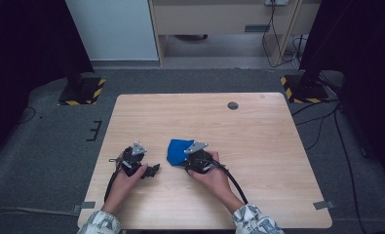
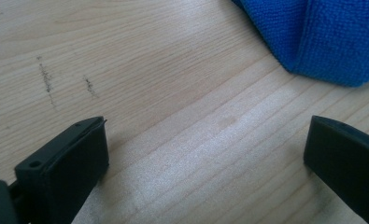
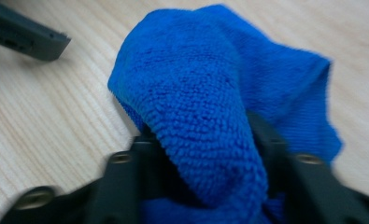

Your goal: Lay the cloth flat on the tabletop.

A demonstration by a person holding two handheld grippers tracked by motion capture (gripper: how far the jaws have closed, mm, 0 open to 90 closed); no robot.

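Observation:
A crumpled blue cloth point(image 1: 177, 149) lies near the middle of the wooden table point(image 1: 258, 146). My right gripper point(image 1: 186, 159) is at the cloth's near right side. In the right gripper view, a thick fold of the cloth point(image 3: 205, 93) bulges up between its spread jaws, so the right gripper point(image 3: 203, 135) is open around it. My left gripper point(image 1: 153, 170) rests on the table just left of the cloth. It point(image 2: 205, 123) stands wide open over bare wood, with an edge of the cloth point(image 2: 322, 42) ahead to its right. One of its jaws point(image 3: 28, 35) shows beyond the cloth.
A round cable hole point(image 1: 233, 105) sits in the table's far side. Grey tape tabs point(image 1: 323, 205) mark the near corners. Two stands with yellow-and-black bases point(image 1: 82, 91) stand on the floor behind the table. Cables trail on the right floor point(image 1: 326, 122).

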